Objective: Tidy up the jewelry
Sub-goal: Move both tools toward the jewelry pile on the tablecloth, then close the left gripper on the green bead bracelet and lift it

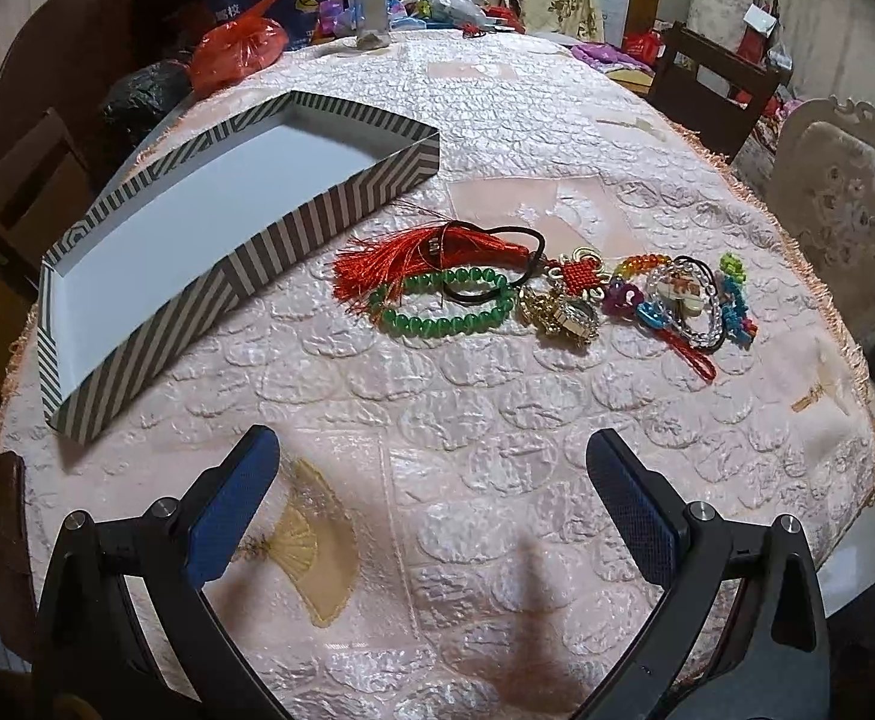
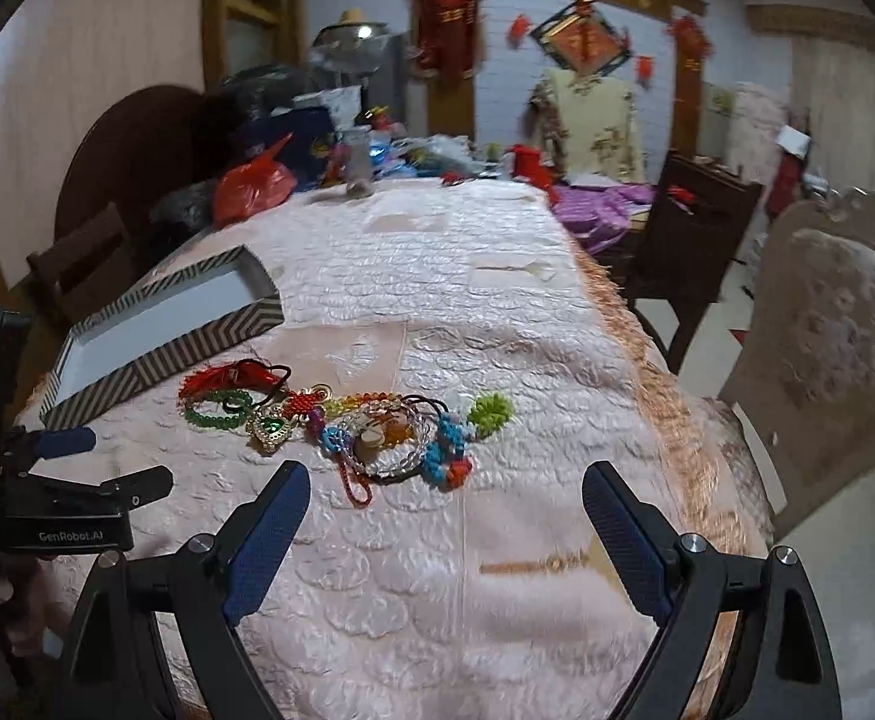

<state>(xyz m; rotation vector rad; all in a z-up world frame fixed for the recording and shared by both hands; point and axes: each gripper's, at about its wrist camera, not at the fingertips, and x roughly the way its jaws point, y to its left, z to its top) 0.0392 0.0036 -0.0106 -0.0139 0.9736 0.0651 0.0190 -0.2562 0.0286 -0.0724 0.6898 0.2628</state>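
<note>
Two grippers: both hang above the near part of the table (image 1: 497,480), holding nothing.
Left gripper (image 1: 431,450): jaws spread wide.
Right gripper (image 2: 446,483): jaws spread wide, just before the jewelry.
Jewelry (image 1: 557,294): one tangled row on the pink cloth, right of the box.
Row, from the box side: red tassel (image 1: 431,249), green bracelet (image 1: 443,309), gold piece (image 1: 560,312), clear bracelet (image 1: 686,303).
Box (image 1: 197,240): striped, open, white inside, nothing in it.
</note>
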